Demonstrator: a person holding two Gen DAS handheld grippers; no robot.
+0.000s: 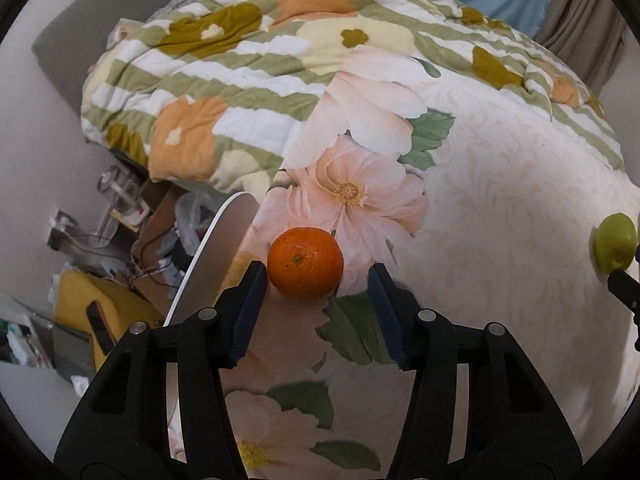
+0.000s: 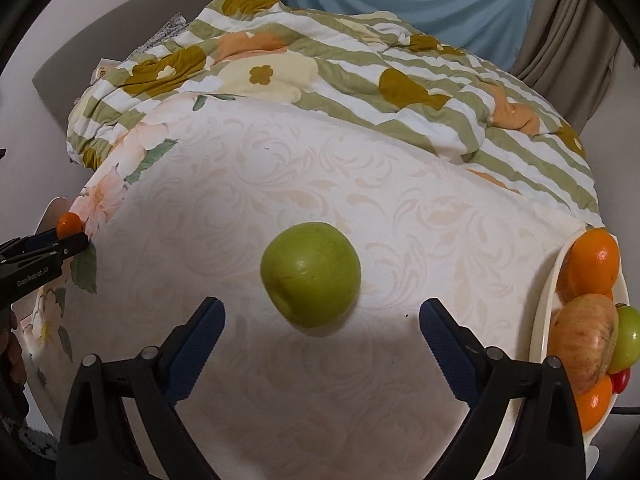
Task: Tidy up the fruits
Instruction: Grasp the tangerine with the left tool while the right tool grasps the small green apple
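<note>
Left wrist view: our left gripper (image 1: 316, 276) is spread wide around an orange (image 1: 305, 263) lying on the bed (image 1: 500, 208) near its left edge. The left pad (image 1: 250, 300) seems to touch the fruit's side or nearly so; the right pad stands clear of it. We cannot tell exactly how close the orange lies to the edge, since the left finger hides that strip of sheet. A white-rimmed round thing (image 1: 208, 248) rises just past the edge, its lower part cut off by the gripper body. At the far right of the frame a green apple (image 1: 614, 247) shows, partly cropped, with a dark finger tip (image 1: 624, 290) of our other tool beside it.

In the right wrist view, our right gripper (image 2: 320, 316) is also wide apart, both pads clear of the apple (image 2: 311, 274), which rests mid-bed on the pale sheet just ahead of the fingertips. A plate (image 2: 540, 320) at the bed's right edge carries oranges, a pale apple, a green fruit and something red, all partly cut off by the frame. A folded quilt (image 2: 360, 92) covers the bed's far end. At far left the orange (image 2: 69, 223) appears tiny between the left gripper's (image 2: 72, 236) tips, half hidden.
</note>
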